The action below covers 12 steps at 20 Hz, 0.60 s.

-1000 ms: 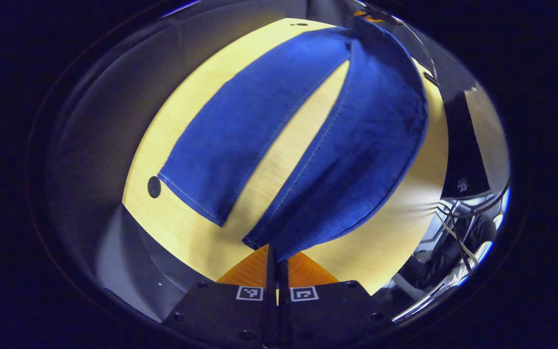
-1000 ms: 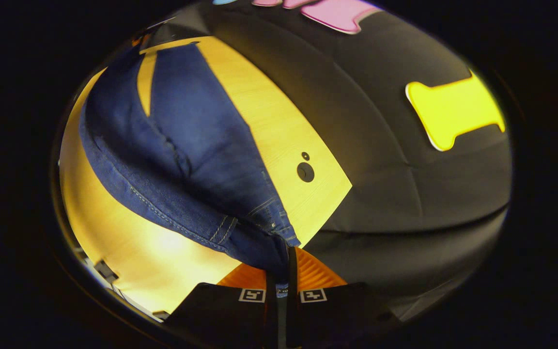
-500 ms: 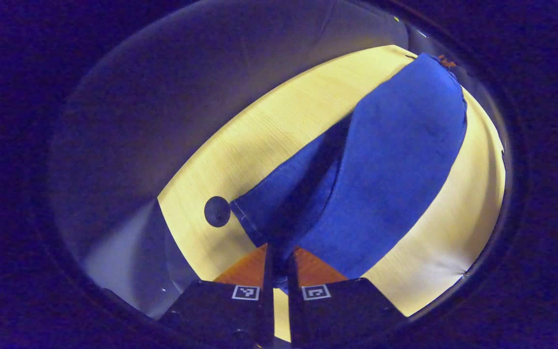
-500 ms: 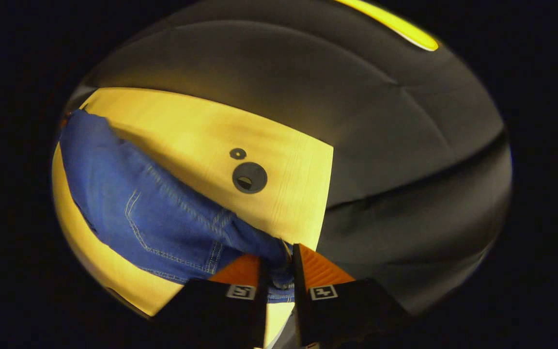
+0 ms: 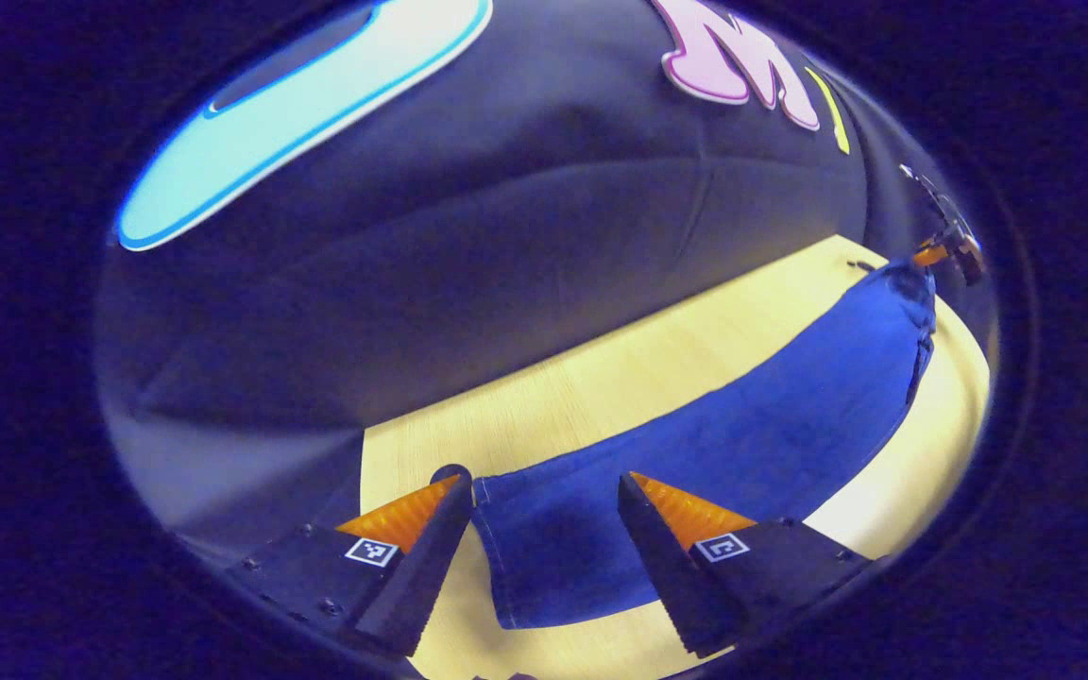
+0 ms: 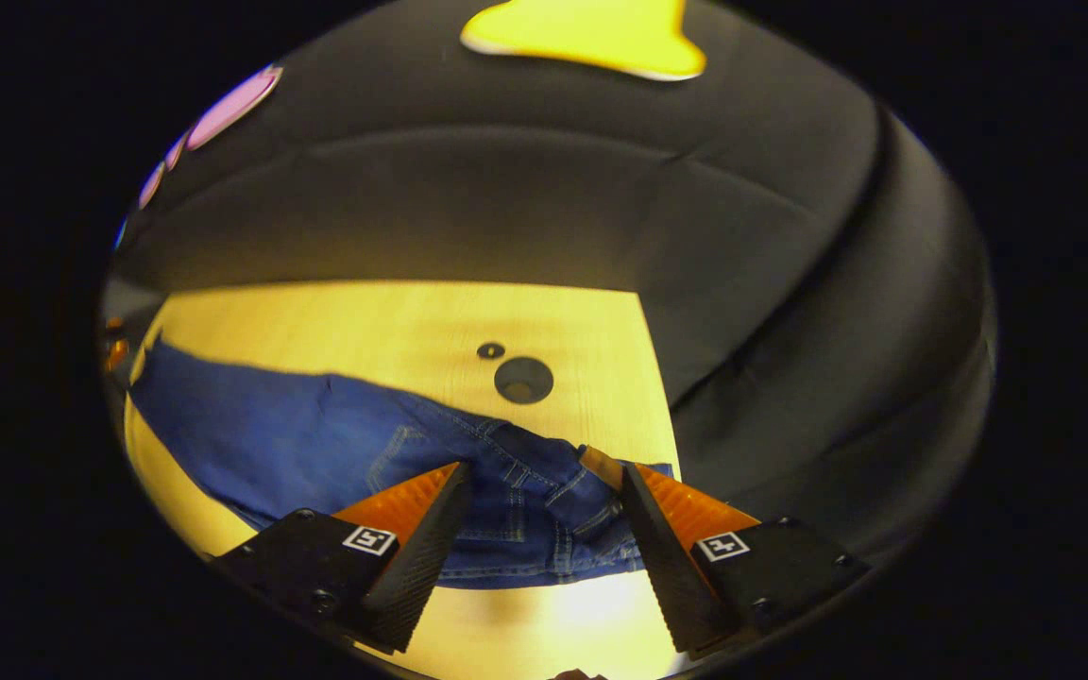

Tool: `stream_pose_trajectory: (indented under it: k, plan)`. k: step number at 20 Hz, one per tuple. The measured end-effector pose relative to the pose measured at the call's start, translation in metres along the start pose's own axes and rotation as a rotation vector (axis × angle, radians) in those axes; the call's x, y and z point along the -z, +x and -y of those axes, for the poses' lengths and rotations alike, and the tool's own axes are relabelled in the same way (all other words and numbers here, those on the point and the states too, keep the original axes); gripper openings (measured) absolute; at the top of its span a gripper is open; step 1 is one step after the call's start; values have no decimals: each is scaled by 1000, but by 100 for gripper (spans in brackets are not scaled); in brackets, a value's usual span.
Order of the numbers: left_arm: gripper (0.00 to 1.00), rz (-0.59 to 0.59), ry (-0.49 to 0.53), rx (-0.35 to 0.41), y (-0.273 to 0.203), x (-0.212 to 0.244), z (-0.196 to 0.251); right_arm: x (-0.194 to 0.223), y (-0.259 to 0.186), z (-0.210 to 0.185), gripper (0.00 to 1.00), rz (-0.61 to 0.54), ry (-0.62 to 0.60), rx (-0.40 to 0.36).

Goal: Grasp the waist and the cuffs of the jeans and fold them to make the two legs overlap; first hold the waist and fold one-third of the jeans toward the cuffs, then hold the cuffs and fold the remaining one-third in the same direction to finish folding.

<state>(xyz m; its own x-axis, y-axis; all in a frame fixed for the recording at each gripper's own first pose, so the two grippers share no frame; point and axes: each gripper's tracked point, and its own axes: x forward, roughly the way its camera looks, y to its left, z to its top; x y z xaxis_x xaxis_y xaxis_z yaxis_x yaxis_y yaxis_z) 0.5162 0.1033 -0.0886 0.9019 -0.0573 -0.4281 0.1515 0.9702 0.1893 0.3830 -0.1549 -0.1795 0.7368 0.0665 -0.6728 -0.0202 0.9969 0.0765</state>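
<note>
In the left gripper view, the left gripper point(image 5: 544, 491) sat at the bottom of the frame with its two fingers spread wide apart, gripping nothing. Between and beyond them lay the blue denim jeans point(image 5: 742, 434), stretched flat as one long band from the bottom centre up toward the right edge of the frame on the pale yellow wooden surface point(image 5: 601, 378). The hemmed cuffs point(image 5: 506, 557) lay at the bottom centre, between the fingers. A small dark round hole point(image 5: 450, 470) in the surface peeked out just above the tip of the finger at the lower left. At the far right edge of the frame, near the far end of the jeans, part of the right gripper point(image 5: 945, 247) was small and hard to make out

In the right gripper view, the right gripper point(image 6: 544, 477) was likewise wide open at the bottom of the frame, holding nothing. The waist point(image 6: 553, 501) of the jeans, with belt loops and pocket stitching, lay on the surface between its fingers, and the rest ran off to the left edge of the frame. A large round dark hole point(image 6: 523, 380) and a smaller one point(image 6: 490, 350) sat in the surface just above the waist, apart from the denim
</note>
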Motion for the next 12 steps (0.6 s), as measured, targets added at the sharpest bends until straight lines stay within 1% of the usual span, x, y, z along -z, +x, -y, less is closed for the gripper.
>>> stream_pose_trajectory:
  k: [1, 3, 4, 6, 9, 10, 11, 12]
  plan:
    - [98, 46, -37, -21, -9, -9, 0, 3, 4, 8, 98, 31, 44, 25]
    - [98, 112, -116, -63, -19, -11, -3, 0, -6, 27, 98, 108, 76, 107]
    - [98, 140, -157, -57, -19, -10, 1, 0, -12, 37, 96, 140, 89, 146]
    - [98, 188, -207, -36, -16, -3, 4, 9, -15, 46, 97, 139, 165, 162]
    - [98, 240, -269, -18, -16, -6, 0, 41, 2, 58, 98, 89, 364, 158]
    - [98, 252, -291, -3, -15, -5, 1, 49, 7, 63, 96, 79, 435, 168]
    - [98, 262, -305, 11, -14, -5, -1, 55, 11, 68, 99, 70, 498, 177]
    - [98, 267, -302, 25, -13, -4, -1, 62, 18, 69, 99, 60, 552, 183]
